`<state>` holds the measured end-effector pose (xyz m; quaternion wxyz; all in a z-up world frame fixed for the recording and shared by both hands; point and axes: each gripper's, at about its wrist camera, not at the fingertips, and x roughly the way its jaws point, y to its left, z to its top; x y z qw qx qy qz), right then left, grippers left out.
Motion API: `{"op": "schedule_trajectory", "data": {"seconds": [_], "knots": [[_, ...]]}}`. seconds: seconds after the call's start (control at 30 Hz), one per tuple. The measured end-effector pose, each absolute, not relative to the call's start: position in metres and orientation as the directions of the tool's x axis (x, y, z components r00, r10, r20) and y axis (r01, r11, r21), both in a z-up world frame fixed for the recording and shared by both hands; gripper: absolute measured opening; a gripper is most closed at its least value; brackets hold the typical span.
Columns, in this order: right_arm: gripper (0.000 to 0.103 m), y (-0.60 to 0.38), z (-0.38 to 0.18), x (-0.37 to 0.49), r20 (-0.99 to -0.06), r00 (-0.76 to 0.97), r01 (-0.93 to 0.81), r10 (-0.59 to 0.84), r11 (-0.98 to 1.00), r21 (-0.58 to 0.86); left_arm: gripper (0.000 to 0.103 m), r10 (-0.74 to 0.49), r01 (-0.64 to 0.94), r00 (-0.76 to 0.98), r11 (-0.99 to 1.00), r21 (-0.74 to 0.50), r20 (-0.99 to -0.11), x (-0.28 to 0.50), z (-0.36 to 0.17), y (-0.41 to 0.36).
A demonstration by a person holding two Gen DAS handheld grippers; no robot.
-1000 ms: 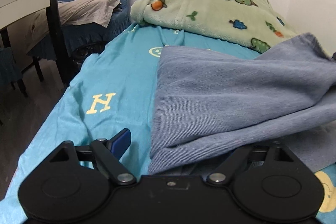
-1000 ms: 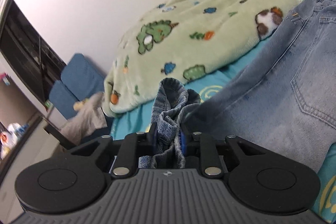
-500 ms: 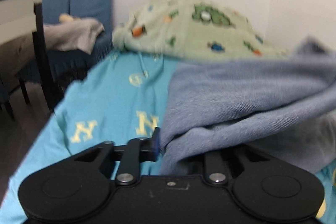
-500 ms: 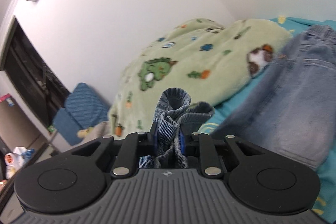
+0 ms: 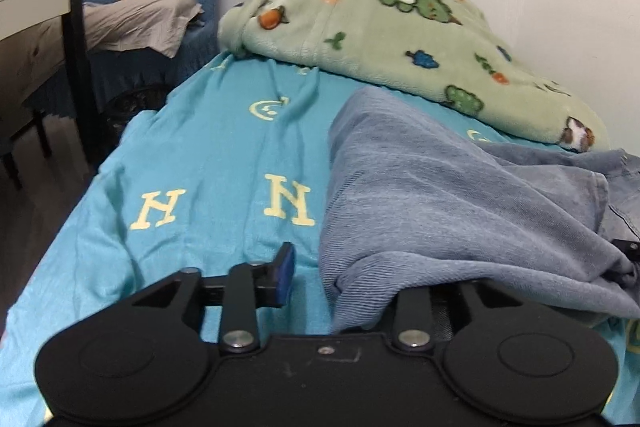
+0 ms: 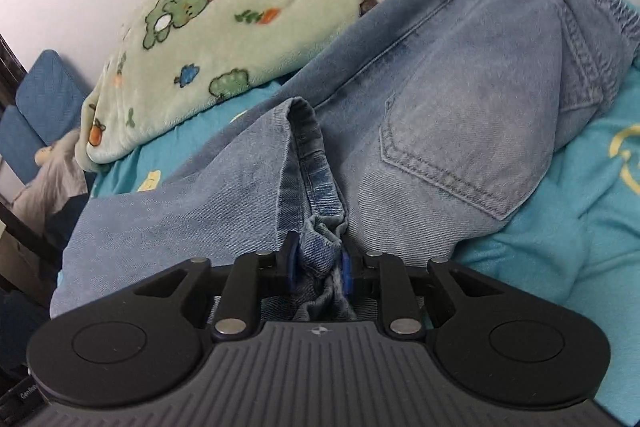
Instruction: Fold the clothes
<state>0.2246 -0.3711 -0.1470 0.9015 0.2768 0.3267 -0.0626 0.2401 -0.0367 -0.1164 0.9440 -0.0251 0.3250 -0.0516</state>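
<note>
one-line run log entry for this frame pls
step: folding blue denim jeans on turquoise bedsheet | left gripper: opening, denim draped over one finger | right gripper: opening, hem between fingers

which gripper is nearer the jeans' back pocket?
Right. The right gripper, jaws opening with bunched denim between them, sits just beside the back pocket. The left gripper, jaws opening, is at the jeans far fold edge; no pocket shows in its view.

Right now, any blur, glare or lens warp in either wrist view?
Left wrist: mostly sharp, soft even light, no glare; the blue garment hides one side of the jaws. Right wrist: strong fisheye curve with dark corners; jeans and green blanket in focus, no motion smear.
</note>
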Motion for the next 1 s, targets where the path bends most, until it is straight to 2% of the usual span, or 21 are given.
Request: {"op": "schedule_trajectory", "data": {"seconds": [0.07, 0.17, 0.23, 0.27, 0.4, 0.47, 0.53, 0.67, 0.87, 0.93, 1.0], "knots": [[0.040, -0.378, -0.134, 0.215, -0.621, 0.782, 0.305, 0.054, 0.836, 0.456, 0.052, -0.108, 0.075, 0.775, 0.994, -0.079, -0.623, 0.237, -0.112, -0.035], [0.042, -0.391, -0.113, 0.199, -0.614, 0.789, 0.323, 0.031, 0.829, 0.457, 0.059, -0.118, 0.077, 0.762, 0.993, -0.093, -0.636, 0.227, -0.102, -0.032], [0.049, -0.401, -0.100, 0.189, -0.603, 0.798, 0.337, 0.016, 0.818, 0.467, 0.064, -0.130, 0.085, 0.758, 0.991, -0.101, -0.639, 0.217, -0.096, -0.029], [0.055, -0.408, -0.093, 0.184, -0.592, 0.806, 0.345, 0.008, 0.806, 0.481, 0.065, -0.136, 0.090, 0.757, 0.991, -0.104, -0.639, 0.212, -0.092, -0.027], [0.058, -0.441, -0.076, 0.169, -0.567, 0.822, 0.400, -0.062, 0.772, 0.495, 0.067, -0.162, 0.113, 0.769, 0.986, -0.119, -0.619, 0.193, -0.074, -0.022], [0.060, -0.462, -0.075, 0.165, -0.553, 0.827, 0.427, -0.103, 0.755, 0.498, 0.074, -0.178, 0.124, 0.793, 0.984, -0.131, -0.583, 0.186, -0.064, -0.021], [0.068, -0.483, -0.084, 0.163, -0.544, 0.828, 0.458, -0.134, 0.721, 0.520, 0.075, -0.178, 0.131, 0.818, 0.984, -0.124, -0.547, 0.186, -0.058, -0.024], [0.070, -0.524, -0.113, 0.165, -0.548, 0.824, 0.508, -0.143, 0.614, 0.604, 0.075, -0.168, 0.141, 0.842, 0.986, -0.093, -0.513, 0.197, -0.057, -0.035], [0.073, -0.556, -0.153, 0.178, -0.556, 0.821, 0.547, -0.133, 0.463, 0.697, 0.075, -0.121, 0.100, 0.833, 0.993, -0.068, -0.540, 0.223, -0.078, -0.041], [0.078, -0.564, -0.161, 0.182, -0.523, 0.841, 0.528, -0.140, 0.425, 0.735, 0.075, -0.113, 0.088, 0.824, 0.994, -0.072, -0.555, 0.229, -0.084, -0.042], [0.087, -0.571, -0.170, 0.185, -0.495, 0.856, 0.512, -0.150, 0.384, 0.769, 0.075, -0.111, 0.080, 0.814, 0.994, -0.080, -0.570, 0.234, -0.089, -0.043]]}}
